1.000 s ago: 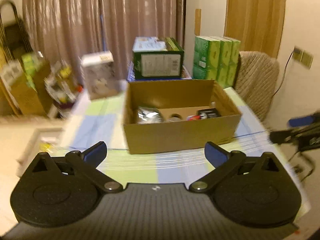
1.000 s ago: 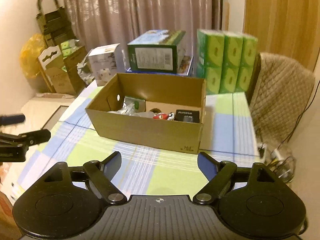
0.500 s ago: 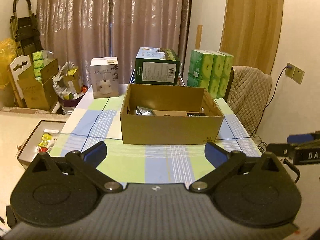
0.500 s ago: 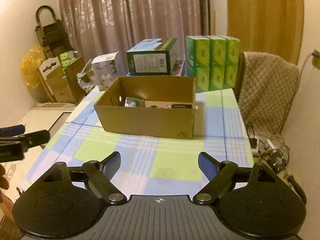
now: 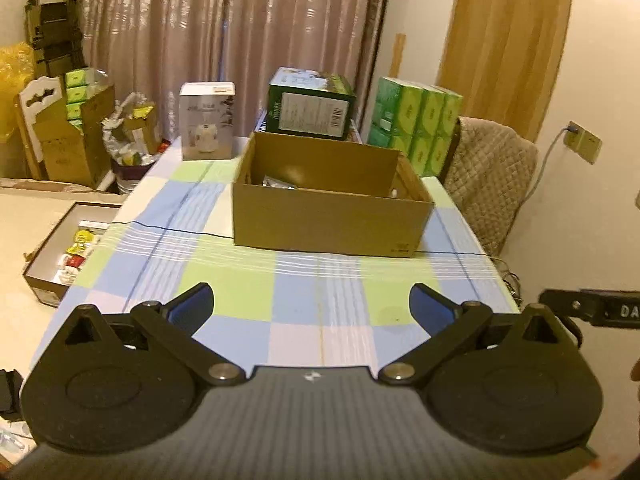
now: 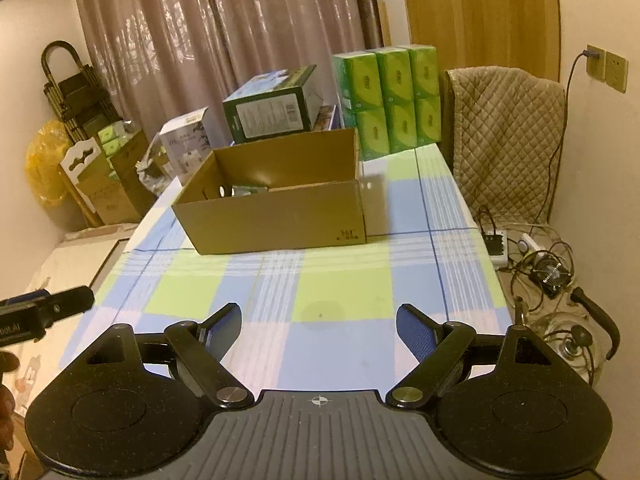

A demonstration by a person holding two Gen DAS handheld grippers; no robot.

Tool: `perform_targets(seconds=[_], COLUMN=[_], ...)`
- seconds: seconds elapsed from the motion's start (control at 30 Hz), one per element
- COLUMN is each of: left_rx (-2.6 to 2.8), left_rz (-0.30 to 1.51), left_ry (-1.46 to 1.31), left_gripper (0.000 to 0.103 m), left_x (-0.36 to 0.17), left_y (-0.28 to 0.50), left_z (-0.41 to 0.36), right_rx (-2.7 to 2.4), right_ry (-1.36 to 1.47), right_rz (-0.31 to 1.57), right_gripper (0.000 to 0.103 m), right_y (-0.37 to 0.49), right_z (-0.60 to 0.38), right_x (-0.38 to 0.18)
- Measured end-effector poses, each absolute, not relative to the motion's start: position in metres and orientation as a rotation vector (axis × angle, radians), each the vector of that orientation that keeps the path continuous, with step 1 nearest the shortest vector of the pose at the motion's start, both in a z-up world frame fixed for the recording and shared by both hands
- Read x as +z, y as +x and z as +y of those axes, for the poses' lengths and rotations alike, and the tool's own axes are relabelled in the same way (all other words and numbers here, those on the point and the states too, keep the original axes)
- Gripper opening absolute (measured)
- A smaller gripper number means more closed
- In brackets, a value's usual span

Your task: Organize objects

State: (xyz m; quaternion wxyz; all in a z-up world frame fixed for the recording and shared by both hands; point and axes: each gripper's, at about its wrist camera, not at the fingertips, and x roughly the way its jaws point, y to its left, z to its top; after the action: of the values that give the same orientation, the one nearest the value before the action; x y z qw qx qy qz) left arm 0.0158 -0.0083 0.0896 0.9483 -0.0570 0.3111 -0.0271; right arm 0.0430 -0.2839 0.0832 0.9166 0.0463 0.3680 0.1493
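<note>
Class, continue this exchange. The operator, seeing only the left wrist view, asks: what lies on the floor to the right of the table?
Observer: A white power strip and a small fan amid tangled cables.
Operator: Any opening in the cardboard box?
Observer: A round hole in its left end wall.
Operator: Are the right tongs open?
Observer: Yes, open and holding nothing.

Before me stands a table (image 5: 256, 292) under a checked cloth of blue, green and white. An open cardboard box (image 5: 328, 224) sits on its middle. Behind it, at the far edge, stand a white carton (image 5: 207, 126), a dark green box (image 5: 310, 104) (on something flat I cannot identify) and stacked green tissue packs (image 5: 416, 128).
</note>
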Motion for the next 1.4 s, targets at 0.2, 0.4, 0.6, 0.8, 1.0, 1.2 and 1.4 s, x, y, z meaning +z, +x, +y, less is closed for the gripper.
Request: perform_targets(seconds=[0.2, 0.4, 0.6, 0.8, 1.0, 1.2, 1.4], left_rx=[-0.034, -0.03, -0.047, -0.048, -0.035, -0.037, -0.039], left_rz=[0.644, 0.65, 0.669, 0.683, 0.692, 0.7, 0.706], left_ry=[-0.121, -0.113, -0.11, -0.103, -0.104, -0.1, -0.097], left_gripper=[0.102, 0.102, 0.102, 0.102, 0.102, 0.102, 0.102], left_x=[0.086, 0.08, 0.071, 0.065, 0.06, 0.056, 0.054], left_y=[0.016, 0.016, 0.02, 0.024, 0.024, 0.023, 0.022], left_z=[-0.005, -0.011, -0.017, -0.022, -0.021, -0.022, -0.025], right_rx=[0.306, 0.304, 0.293, 0.287, 0.281, 0.283, 0.277], right_ry=[0.1, 0.072, 0.054, 0.043, 0.048, 0.042, 0.042], right_rz=[0.766, 0.77, 0.774, 0.777, 0.783, 0.787, 0.788], right_gripper=[0.082, 0.082, 0.082, 0.082, 0.082, 0.082, 0.082], right_y=[0.042, 0.04, 0.041, 0.042, 0.041, 0.04, 0.04], right_z=[-0.282, -0.279, -0.28, -0.28, -0.28, -0.279, -0.28], right_x=[0.077, 0.072, 0.068, 0.063, 0.058, 0.056, 0.055])
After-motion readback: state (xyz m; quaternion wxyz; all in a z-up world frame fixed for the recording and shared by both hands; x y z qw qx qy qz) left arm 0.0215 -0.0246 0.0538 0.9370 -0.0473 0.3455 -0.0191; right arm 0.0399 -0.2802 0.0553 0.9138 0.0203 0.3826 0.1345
